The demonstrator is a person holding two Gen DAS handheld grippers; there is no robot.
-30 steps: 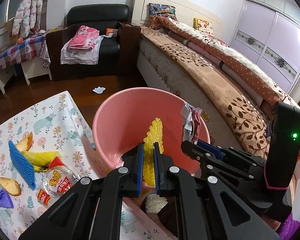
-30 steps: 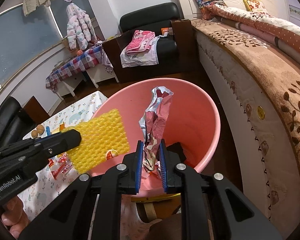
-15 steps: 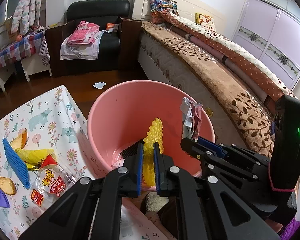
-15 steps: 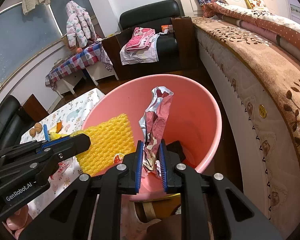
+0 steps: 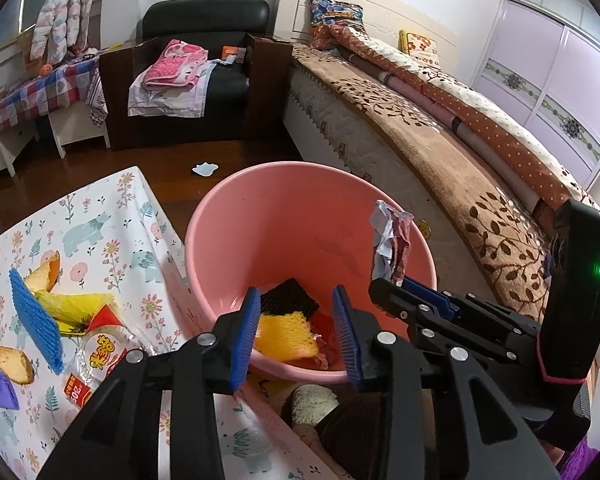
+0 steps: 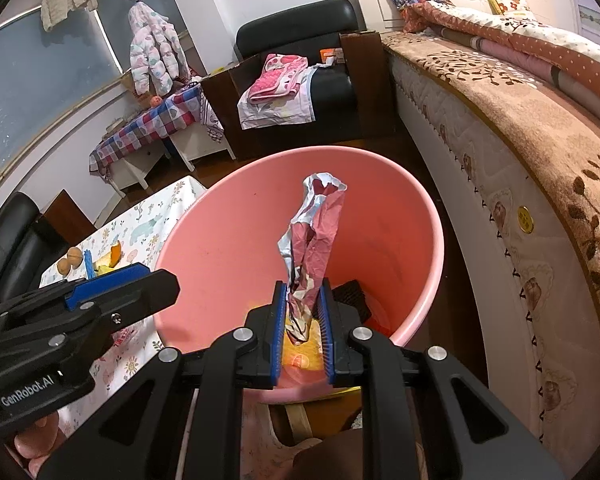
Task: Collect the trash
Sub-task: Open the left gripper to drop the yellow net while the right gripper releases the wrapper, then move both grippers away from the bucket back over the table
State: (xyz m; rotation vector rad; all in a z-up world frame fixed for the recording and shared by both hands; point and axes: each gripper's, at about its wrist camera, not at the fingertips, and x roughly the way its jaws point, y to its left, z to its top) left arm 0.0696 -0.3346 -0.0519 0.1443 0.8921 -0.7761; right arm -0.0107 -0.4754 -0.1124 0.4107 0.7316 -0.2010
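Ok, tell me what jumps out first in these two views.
The big pink bin fills the middle, beside the floral table. Over it the right gripper pinches a crumpled wrapper upright. The left gripper, jaws just opened, hangs above yellow bubble wrap lying in the bin.

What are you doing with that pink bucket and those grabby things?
A person is collecting trash into the pink bucket with a tool in each hand. The left tool has just been opening, with nothing between its pads, and the yellow bubbly sheet lies in the bucket. The right tool is shut on a crumpled wrapper above the bucket. More scraps wait on the flowery tablecloth.
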